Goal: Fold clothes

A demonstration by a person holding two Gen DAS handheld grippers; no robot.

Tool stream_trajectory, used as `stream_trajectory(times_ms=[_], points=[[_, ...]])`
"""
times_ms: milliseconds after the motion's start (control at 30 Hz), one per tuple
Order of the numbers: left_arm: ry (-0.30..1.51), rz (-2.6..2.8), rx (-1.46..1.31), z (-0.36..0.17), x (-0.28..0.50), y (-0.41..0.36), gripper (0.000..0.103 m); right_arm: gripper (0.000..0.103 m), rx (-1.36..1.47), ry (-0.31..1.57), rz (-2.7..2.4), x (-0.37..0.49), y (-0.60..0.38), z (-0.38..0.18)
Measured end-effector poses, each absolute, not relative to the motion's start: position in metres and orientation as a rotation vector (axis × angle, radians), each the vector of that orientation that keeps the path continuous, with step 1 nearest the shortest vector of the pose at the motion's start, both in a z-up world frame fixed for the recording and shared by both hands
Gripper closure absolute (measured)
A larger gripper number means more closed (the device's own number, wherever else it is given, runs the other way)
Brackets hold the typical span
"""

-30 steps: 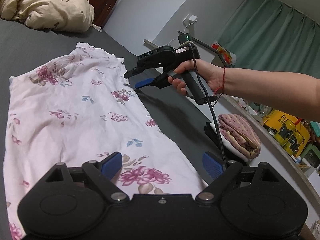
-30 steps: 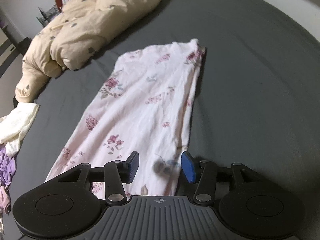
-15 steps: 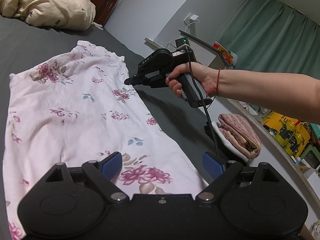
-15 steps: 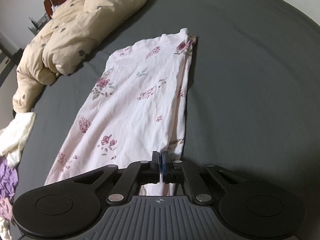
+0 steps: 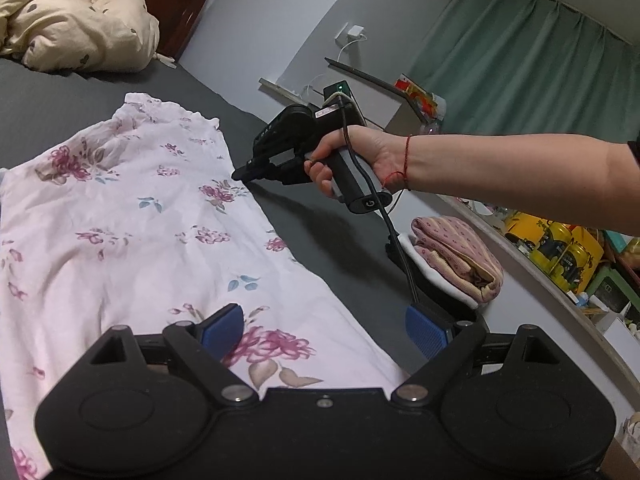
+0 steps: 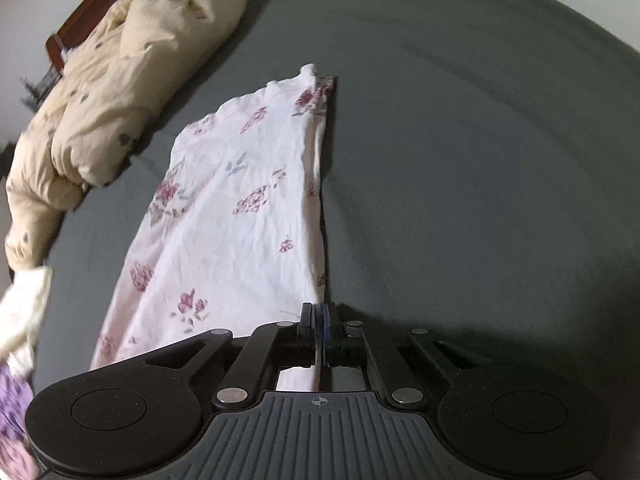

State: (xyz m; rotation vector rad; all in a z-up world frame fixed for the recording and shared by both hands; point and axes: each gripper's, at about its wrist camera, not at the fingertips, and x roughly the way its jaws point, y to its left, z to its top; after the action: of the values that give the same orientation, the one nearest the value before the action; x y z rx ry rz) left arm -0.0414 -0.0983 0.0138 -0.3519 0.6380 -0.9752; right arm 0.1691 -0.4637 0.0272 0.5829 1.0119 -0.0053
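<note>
Right fingers (image 6: 320, 322) pinch the floral garment's (image 6: 240, 216) edge; left fingers (image 5: 324, 330) spread wide above it.

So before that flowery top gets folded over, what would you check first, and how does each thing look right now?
1. Right gripper shut on the edge of the floral garment: ok, cloth shows between its fingers.
2. Left gripper gripping the near hem: not ok, its fingers stand wide open above the cloth.
3. Garment spread flat on the grey bed sheet: ok, only light wrinkles.
4. Landing area free: ok, the beige duvet lies apart from the garment.
5. Folded pile out of the way: ok, it sits off to the side.
6. Grip strong enough to lift: cannot tell.
</note>
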Motion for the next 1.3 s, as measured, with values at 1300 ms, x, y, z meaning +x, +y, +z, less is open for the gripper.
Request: stream_trajectory(times_ms=[1300], points=[[0.709,-0.91,-0.262,0.054,-0.14,-0.051,0.012,0.093,0.685,1.131,0.334,-0.05,-0.421,0.058]])
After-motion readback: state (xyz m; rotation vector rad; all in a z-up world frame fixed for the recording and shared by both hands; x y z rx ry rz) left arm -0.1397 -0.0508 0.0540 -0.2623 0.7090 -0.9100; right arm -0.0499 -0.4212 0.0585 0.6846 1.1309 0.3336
